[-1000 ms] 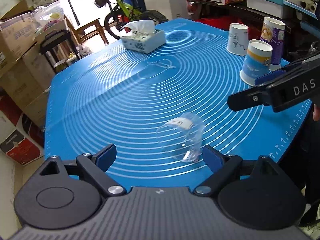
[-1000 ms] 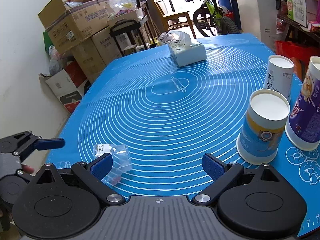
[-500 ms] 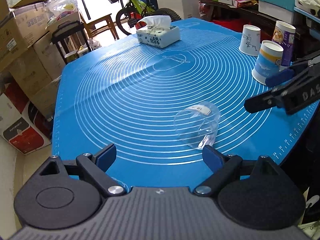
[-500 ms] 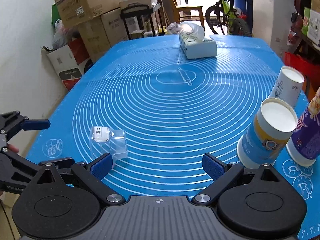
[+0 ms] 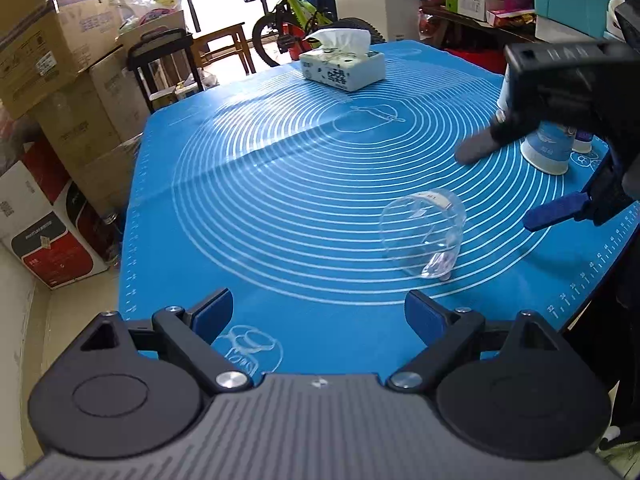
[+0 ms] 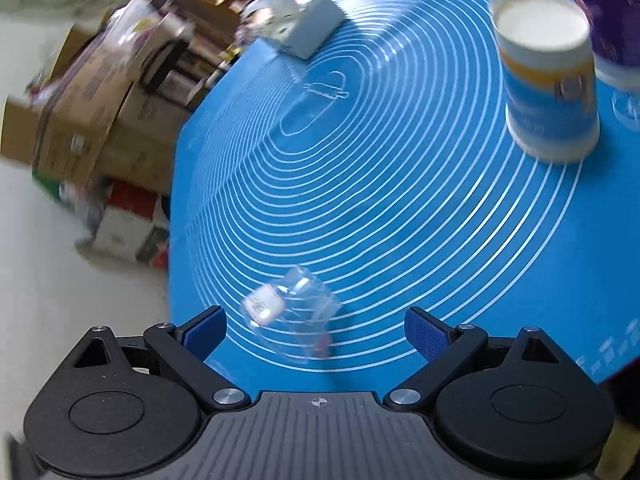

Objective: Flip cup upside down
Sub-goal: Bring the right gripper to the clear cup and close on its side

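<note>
A clear plastic cup (image 5: 424,236) with a small white label lies on its side on the blue mat (image 5: 280,184). My left gripper (image 5: 320,316) is open and empty, near the mat's front edge, with the cup ahead and to the right. The cup also shows in the right wrist view (image 6: 292,320), just ahead of my open right gripper (image 6: 316,332), between its fingers' lines. The right gripper also shows in the left wrist view (image 5: 516,188), tilted, to the right of the cup.
Paper cups stand upside down at the mat's right side: a blue-and-white one (image 6: 548,76), a purple one (image 6: 612,24) and a white one behind. A tissue box (image 5: 342,66) sits at the far side. Cardboard boxes (image 5: 60,92) and a bicycle stand beyond the table.
My right gripper has swung in over the mat, rolled to a tilt, and come close to the lying cup. My left gripper has drawn back a little. The cup has not moved.
</note>
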### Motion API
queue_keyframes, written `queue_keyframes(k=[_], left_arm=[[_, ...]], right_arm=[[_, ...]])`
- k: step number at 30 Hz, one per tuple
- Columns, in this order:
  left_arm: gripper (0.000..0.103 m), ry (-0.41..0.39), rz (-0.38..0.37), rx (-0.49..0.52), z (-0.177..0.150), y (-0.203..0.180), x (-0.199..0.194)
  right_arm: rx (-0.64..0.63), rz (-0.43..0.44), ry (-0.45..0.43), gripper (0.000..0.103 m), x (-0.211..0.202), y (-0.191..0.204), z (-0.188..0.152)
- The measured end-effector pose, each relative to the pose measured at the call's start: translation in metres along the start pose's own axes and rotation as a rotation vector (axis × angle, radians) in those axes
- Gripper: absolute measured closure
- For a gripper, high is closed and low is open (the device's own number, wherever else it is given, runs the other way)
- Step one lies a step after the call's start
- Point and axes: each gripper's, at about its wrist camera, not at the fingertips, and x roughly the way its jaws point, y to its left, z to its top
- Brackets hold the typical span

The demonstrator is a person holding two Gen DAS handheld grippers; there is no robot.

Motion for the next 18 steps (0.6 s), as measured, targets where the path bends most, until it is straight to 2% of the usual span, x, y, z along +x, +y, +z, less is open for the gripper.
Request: queue_keyframes(k=[5, 9, 18], left_arm=[[0.011, 0.000, -0.004, -0.014, -0.006, 0.008, 0.000], [0.011, -0.004, -0.007, -0.023, -0.008, 0.015, 0.002], [0.011, -0.026, -0.001, -0.052, -0.002, 0.029, 0.011]], right_arm=[[0.160, 0.035, -0.016, 0.010, 0.013, 0.007, -0.004], [0.264, 0.031, -0.015, 0.013, 0.023, 0.003, -0.004], [0.313, -0.024, 0.020, 0.023, 0.048, -0.001, 0.003]])
